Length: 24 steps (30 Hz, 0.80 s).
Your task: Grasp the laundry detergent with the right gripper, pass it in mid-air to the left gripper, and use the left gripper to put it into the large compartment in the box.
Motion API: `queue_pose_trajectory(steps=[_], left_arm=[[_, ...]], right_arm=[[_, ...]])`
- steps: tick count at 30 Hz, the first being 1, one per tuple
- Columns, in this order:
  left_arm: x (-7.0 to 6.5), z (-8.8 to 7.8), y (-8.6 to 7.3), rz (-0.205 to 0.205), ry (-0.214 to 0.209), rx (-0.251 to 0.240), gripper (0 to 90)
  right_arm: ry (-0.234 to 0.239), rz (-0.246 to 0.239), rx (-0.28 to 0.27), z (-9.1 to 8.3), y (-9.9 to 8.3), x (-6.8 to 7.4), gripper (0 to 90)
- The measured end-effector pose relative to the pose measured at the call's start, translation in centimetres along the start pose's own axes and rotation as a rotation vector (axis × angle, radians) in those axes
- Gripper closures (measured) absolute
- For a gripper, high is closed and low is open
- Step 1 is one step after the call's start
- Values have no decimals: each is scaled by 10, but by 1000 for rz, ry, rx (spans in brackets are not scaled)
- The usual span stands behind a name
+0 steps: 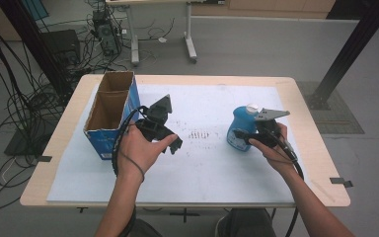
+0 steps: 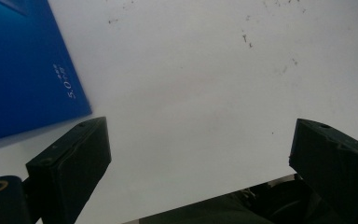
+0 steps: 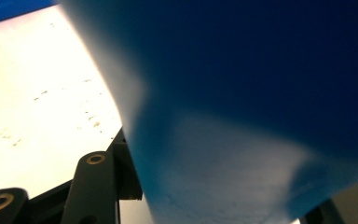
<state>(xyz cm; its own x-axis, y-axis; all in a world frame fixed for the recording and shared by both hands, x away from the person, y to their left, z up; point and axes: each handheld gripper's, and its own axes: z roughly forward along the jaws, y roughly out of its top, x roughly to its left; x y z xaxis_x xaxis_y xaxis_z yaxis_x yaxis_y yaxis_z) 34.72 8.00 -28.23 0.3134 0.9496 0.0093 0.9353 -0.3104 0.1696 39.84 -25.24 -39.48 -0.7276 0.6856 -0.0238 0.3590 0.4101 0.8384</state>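
Observation:
A blue bottle [image 1: 238, 129] with a white cap stands on the right part of the white mat [image 1: 202, 173]. My right gripper [image 1: 243, 135] reaches it from the right and is shut on its body; in the right gripper view the bottle [image 3: 242, 93] sits right between the jaws, very close to the camera. My left gripper [image 1: 176, 144] is held low over the mat, just right of an open blue cardboard box [image 1: 109, 111]. Its jaws stand wide apart with only bare mat between them [image 2: 200, 158], and the box's blue wall [image 2: 23, 70] lies off to the left.
The mat covers most of a light wooden table [image 1: 321, 163]. Small dark specks mark the mat's middle [image 1: 200, 134]. Cables and computer gear [image 1: 103, 34] lie on the floor to the far left, and a black post [image 1: 348, 54] stands at the far right.

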Motion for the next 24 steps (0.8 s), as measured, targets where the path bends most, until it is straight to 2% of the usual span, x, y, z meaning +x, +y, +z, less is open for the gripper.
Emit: queue_pose_trajectory(steps=[24], left_arm=[[-2,-4,2,5,5,-2,57]], right_arm=[[0,3,3,0,0,0,441]])
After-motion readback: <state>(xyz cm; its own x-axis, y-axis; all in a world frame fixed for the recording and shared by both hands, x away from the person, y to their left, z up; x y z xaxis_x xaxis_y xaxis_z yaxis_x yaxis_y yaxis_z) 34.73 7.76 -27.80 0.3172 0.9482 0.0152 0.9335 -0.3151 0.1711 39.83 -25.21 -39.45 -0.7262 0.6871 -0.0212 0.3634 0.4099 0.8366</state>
